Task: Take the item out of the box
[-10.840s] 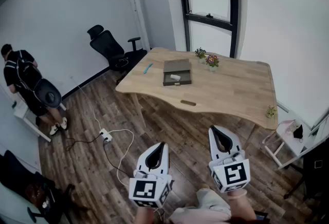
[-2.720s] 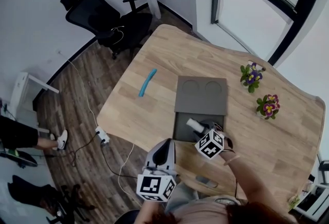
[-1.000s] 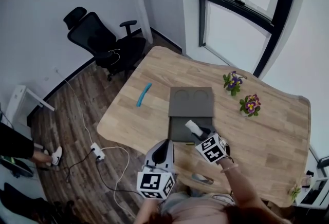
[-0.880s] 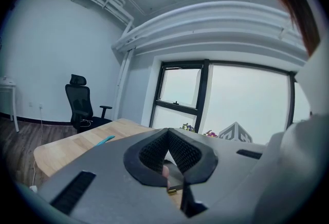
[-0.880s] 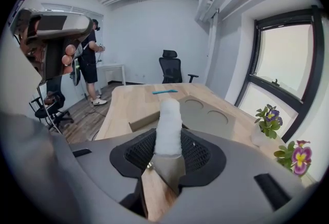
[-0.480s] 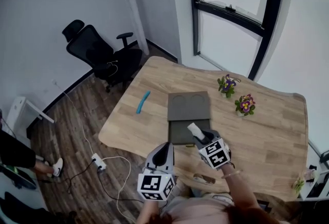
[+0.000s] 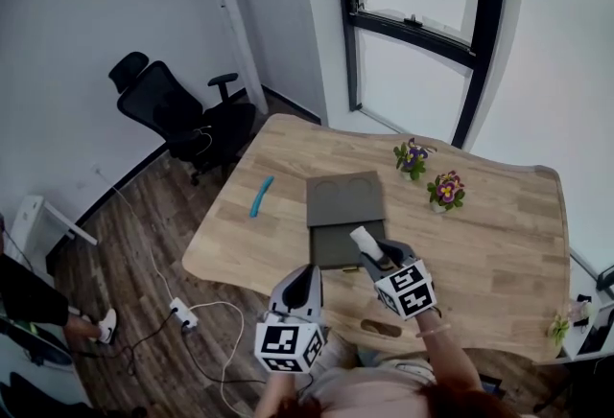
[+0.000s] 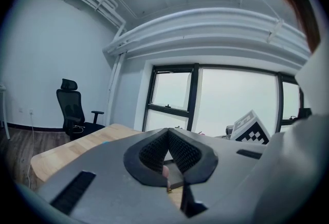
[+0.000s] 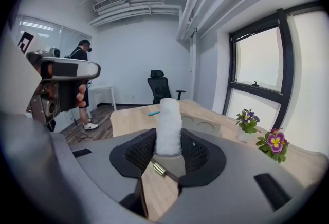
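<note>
Right gripper view: the right gripper point(image 9: 168, 151) is clamped on the lower end of a white roll point(image 9: 167, 123), held upright over the open box point(image 7: 342, 203) near the table's point(image 7: 489, 234) front edge. The roll looks soft, light and squashy, so a gentle hold low down should suffice. The left gripper point(image 8: 168, 141) is closed and empty.

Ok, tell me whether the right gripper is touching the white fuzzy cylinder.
Touching. In the right gripper view, the right gripper has the white fuzzy cylinder pinched between its black pads, no gap on either side.
</note>
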The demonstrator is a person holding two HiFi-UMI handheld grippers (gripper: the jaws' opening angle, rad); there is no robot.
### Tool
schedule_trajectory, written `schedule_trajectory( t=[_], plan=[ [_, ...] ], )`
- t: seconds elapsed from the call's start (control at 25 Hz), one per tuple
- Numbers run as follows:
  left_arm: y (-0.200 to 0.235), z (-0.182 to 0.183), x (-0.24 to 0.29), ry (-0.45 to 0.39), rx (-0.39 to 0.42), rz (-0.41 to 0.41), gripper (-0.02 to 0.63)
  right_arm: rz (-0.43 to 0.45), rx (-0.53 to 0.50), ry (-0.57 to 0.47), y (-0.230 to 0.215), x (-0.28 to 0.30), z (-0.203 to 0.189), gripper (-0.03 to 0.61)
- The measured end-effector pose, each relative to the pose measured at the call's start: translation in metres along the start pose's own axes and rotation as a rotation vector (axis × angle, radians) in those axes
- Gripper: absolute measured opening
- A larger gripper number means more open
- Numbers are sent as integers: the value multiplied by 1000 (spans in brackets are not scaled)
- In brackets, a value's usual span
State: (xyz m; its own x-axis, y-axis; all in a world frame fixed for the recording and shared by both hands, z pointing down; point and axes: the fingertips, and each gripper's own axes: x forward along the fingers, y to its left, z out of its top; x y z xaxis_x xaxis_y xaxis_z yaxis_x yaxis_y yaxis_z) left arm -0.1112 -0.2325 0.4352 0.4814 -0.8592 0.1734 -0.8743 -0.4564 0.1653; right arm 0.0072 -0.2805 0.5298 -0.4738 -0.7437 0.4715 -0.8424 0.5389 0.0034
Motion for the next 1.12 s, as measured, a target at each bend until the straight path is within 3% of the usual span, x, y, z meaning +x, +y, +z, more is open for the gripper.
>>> schedule_trajectory(
  t=[0.64, 1.12],
  plan=[
    [-29, 15, -23, -38, 33, -77, 2, -45, 81, -168, 10, -70, 32, 140],
    [-38, 21, -45, -61, 47, -106, 2, -89, 109, -232, 23, -107, 35, 140]
  ],
)
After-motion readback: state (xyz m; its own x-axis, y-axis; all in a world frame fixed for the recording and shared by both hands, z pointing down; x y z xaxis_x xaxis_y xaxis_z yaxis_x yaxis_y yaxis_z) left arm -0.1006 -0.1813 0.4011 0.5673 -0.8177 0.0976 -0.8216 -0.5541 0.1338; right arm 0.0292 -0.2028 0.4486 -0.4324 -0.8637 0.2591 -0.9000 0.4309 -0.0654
